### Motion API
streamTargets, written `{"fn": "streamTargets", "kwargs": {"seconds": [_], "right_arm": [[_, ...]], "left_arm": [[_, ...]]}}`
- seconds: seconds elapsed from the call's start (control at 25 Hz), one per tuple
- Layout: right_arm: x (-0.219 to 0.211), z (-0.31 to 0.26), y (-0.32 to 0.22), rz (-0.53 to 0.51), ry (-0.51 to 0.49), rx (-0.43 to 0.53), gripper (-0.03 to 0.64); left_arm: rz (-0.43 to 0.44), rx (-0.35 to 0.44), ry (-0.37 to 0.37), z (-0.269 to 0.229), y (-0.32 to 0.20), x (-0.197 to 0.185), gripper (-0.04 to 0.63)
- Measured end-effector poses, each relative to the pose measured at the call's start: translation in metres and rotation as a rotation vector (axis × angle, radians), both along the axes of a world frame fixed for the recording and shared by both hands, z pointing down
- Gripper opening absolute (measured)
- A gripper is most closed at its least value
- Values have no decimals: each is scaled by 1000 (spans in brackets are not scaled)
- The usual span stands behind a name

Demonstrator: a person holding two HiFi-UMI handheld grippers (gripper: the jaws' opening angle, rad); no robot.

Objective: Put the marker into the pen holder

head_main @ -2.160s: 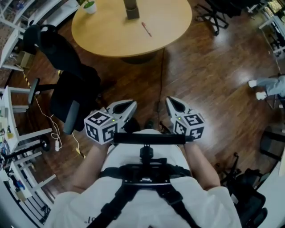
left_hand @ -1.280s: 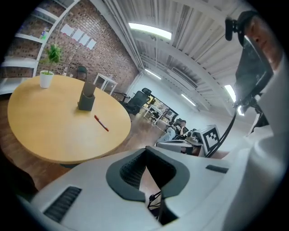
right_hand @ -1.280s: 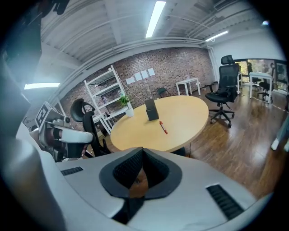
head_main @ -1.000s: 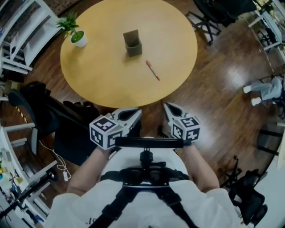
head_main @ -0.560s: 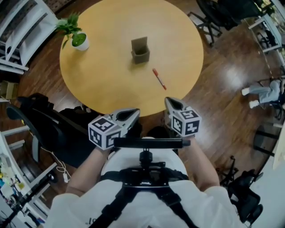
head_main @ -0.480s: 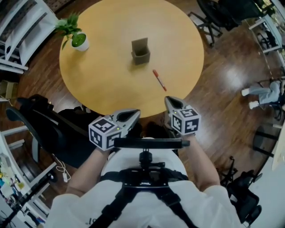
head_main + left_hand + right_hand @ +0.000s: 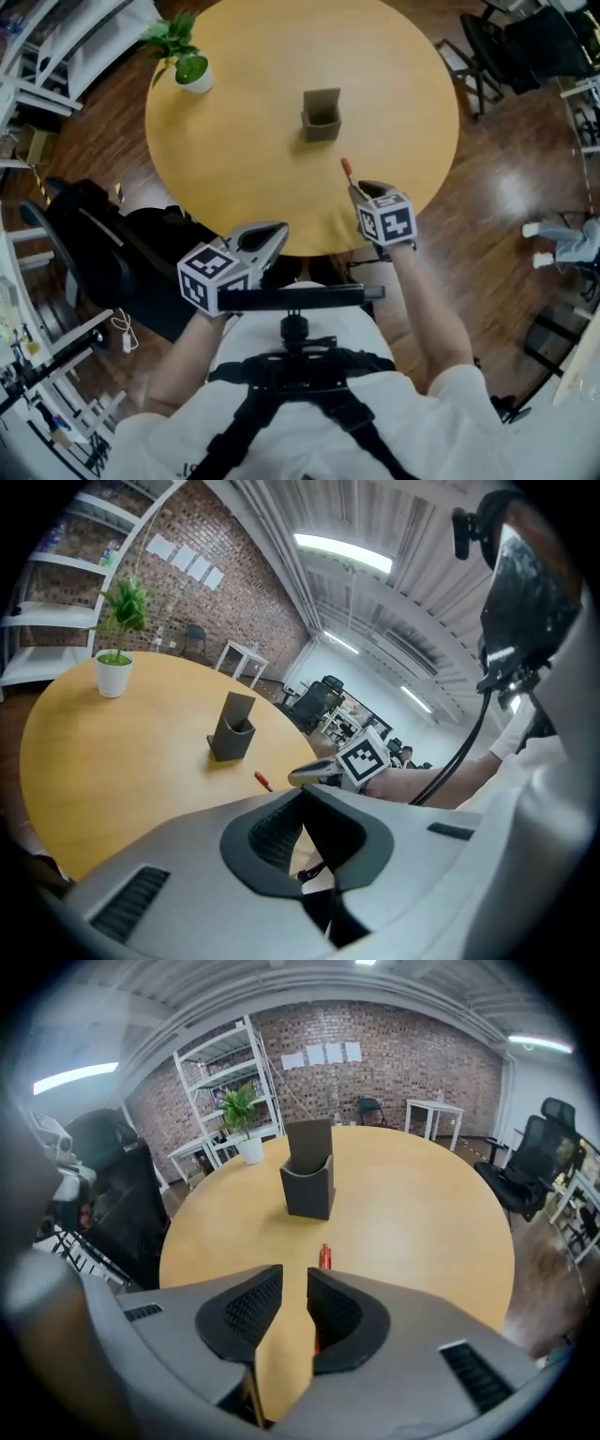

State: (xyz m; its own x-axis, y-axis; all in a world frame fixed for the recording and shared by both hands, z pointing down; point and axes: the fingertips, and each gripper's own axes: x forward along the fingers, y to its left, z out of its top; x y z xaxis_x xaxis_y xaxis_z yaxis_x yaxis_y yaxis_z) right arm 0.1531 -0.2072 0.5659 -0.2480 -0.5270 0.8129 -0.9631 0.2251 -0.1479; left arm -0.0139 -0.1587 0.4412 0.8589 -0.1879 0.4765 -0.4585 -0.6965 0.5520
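Observation:
A red marker [image 7: 347, 169] lies on the round wooden table [image 7: 234, 169], a short way in front of the dark grey pen holder [image 7: 322, 114], which stands upright near the table's middle. My right gripper [image 7: 360, 188] reaches over the table's near edge, its tips right at the marker's near end. In the right gripper view its jaws [image 7: 295, 1274] are opening, with only bare tabletop in the gap. The marker [image 7: 324, 1257] pokes out past the right finger, and the pen holder [image 7: 309, 1180] stands straight ahead. My left gripper [image 7: 275, 231] is shut and empty, off the table by my body.
A small potted plant [image 7: 192, 66] stands at the table's far left. A black office chair [image 7: 94, 253] sits left of me, and more chairs [image 7: 525, 47] are at the far right. White shelving [image 7: 37, 56] lines the left. A person's feet [image 7: 562, 242] show on the floor at right.
The view has closed in on the table. My right gripper has gone forward over the table edge to the marker's near end. The left gripper has stayed by my body.

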Motion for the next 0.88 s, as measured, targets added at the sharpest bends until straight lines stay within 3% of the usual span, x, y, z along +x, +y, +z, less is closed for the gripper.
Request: {"fn": "streamTargets", "kwargs": {"seconds": [0.28,0.56,0.72,0.88], "right_arm": [[13,41,-57,-115,112,-103,104],[-14,65,-84,-233,71,-222,104],[18,77,-89,-246,282,-277,103],[28,80,-93,-244,333,-282,80]], "left_arm": [[-71,-12,-29,3,-7,-1,-3],[-103,-6,-36,9,-8,-8,-3],[-119,-10,-44,9,-7,-11,-3],[-123,-9,-53,10,-7,-13,-3]]}}
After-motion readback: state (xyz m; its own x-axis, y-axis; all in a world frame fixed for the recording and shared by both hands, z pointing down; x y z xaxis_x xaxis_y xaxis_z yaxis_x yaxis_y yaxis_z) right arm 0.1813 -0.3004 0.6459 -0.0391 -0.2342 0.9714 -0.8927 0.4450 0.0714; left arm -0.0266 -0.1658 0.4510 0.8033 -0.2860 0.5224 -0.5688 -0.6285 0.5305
